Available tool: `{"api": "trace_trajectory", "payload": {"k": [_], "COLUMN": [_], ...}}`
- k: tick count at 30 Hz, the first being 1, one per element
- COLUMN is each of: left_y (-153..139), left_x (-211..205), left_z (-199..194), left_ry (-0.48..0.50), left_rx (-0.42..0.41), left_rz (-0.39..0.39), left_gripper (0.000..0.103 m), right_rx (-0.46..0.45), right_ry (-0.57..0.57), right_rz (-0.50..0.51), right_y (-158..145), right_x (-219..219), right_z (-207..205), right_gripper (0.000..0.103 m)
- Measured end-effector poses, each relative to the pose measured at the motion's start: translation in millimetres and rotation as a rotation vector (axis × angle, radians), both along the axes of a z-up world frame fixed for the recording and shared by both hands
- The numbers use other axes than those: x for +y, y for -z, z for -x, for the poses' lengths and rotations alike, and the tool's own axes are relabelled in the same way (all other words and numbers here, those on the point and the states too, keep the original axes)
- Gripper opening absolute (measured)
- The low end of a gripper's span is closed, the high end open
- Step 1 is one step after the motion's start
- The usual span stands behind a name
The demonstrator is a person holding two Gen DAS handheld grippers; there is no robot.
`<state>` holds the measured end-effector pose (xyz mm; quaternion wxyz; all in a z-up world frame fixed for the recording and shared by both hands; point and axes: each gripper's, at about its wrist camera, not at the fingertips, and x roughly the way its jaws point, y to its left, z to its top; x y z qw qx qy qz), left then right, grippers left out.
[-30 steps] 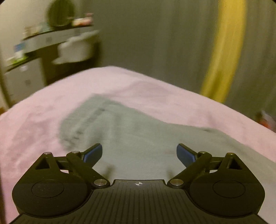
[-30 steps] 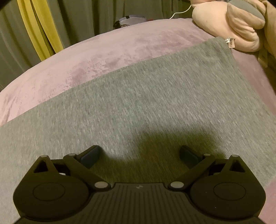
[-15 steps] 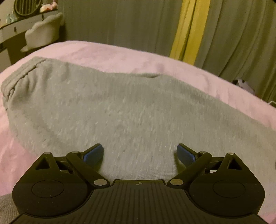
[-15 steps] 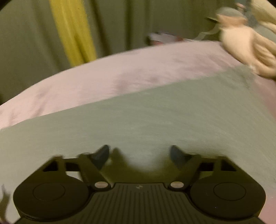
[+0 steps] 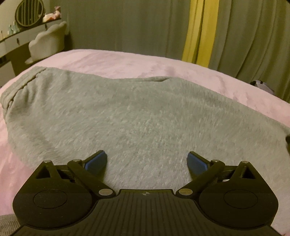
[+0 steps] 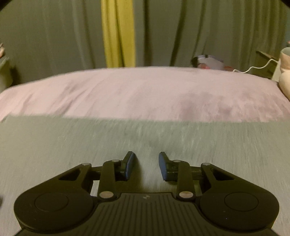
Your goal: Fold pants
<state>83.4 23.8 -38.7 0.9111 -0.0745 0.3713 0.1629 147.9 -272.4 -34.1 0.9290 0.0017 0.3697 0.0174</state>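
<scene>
Grey sweatpants [image 5: 126,112] lie flat on a pink bed blanket [image 5: 126,61], their gathered waistband [image 5: 20,85] at the left. My left gripper [image 5: 146,158] hovers low over the near part of the pants, its blue pads [image 5: 96,161] wide apart and open, with nothing held. In the right wrist view the pants [image 6: 72,145] fill the lower half, their far edge straight across the blanket [image 6: 126,94]. My right gripper [image 6: 146,161] sits just over the cloth and its jaws are closing. A narrow gap still shows between the pads, and I see no fold pinched there.
Grey-green curtains with a yellow strip [image 5: 197,32] hang behind the bed. A pale chair [image 5: 47,41] and a dresser with a round mirror [image 5: 29,12] stand at the far left. A pink plush toy [image 6: 284,76], a white cable [image 6: 257,67] and a small object [image 6: 208,61] sit at the bed's far right.
The left gripper came down closer to the pants, then held still. The right gripper's jaws narrowed from wide open to a small gap, and its view swung left so the plush toy slid to the edge.
</scene>
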Motion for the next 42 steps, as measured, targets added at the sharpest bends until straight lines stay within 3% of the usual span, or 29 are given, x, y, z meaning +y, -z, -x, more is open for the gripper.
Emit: {"api": "trace_trajectory", "payload": {"k": [4, 6, 9, 12, 15, 21, 24, 27, 29, 31, 32, 33, 34, 35, 38, 40, 42], "left_y": [0, -1, 0, 2, 2, 0, 1, 2, 2, 1, 1, 1, 1, 1, 3, 3, 3], "left_x": [2, 4, 5, 3, 3, 11, 9, 8, 8, 9, 9, 8, 8, 7, 5, 4, 3], "left_z": [3, 3, 1, -2, -2, 1, 0, -2, -3, -2, -2, -2, -2, -3, -4, -4, -3], "left_ry": [-0.001, -0.005, -0.008, -0.002, 0.003, -0.003, 0.002, 0.01, 0.015, 0.017, 0.017, 0.017, 0.018, 0.02, 0.023, 0.025, 0.029], "left_rx": [-0.011, -0.019, -0.021, -0.016, -0.014, -0.028, -0.02, -0.01, -0.006, -0.004, -0.004, -0.002, 0.0, 0.004, 0.014, 0.017, 0.02], "left_rz": [0.01, 0.025, 0.028, 0.014, 0.01, 0.051, 0.036, 0.021, 0.019, 0.021, 0.019, 0.016, 0.01, 0.004, -0.014, -0.024, -0.03], "left_gripper": [0.1, 0.1, 0.101, 0.101, 0.101, 0.101, 0.101, 0.101, 0.101, 0.101, 0.101, 0.101, 0.101, 0.101, 0.101, 0.101, 0.101], "right_rx": [-0.037, -0.03, 0.011, 0.077, 0.071, 0.064, 0.042, 0.097, 0.132, 0.056, 0.022, -0.002, -0.029, -0.049, 0.004, 0.011, -0.035], "right_ry": [0.104, 0.086, 0.079, 0.136, 0.146, 0.464, 0.501, 0.5, 0.548, 0.648, 0.724, 0.816, 0.848, 0.841, 0.74, 0.727, 0.726], "right_rz": [-0.078, -0.057, 0.003, -0.021, -0.116, -0.224, -0.284, -0.414, -0.342, -0.227, -0.188, -0.154, -0.178, -0.248, -0.528, -0.59, -0.59], "right_y": [2, -6, -22, -23, -18, -34, -45, -34, -28, -37, -44, -49, -52, -51, -28, -9, -1], "right_x": [-6, -4, -13, -39, -76, -152, -193, -241, -262, -276, -279, -284, -289, -294, -306, -306, -303], "right_z": [-17, -12, 8, 16, 21, 33, 67, 103, 124, 154, 167, 182, 196, 207, 218, 218, 217], "right_gripper": [0.029, 0.029, 0.029, 0.031, 0.031, 0.035, 0.037, 0.039, 0.039, 0.038, 0.046, 0.07, 0.081, 0.081, 0.081, 0.08, 0.081]}}
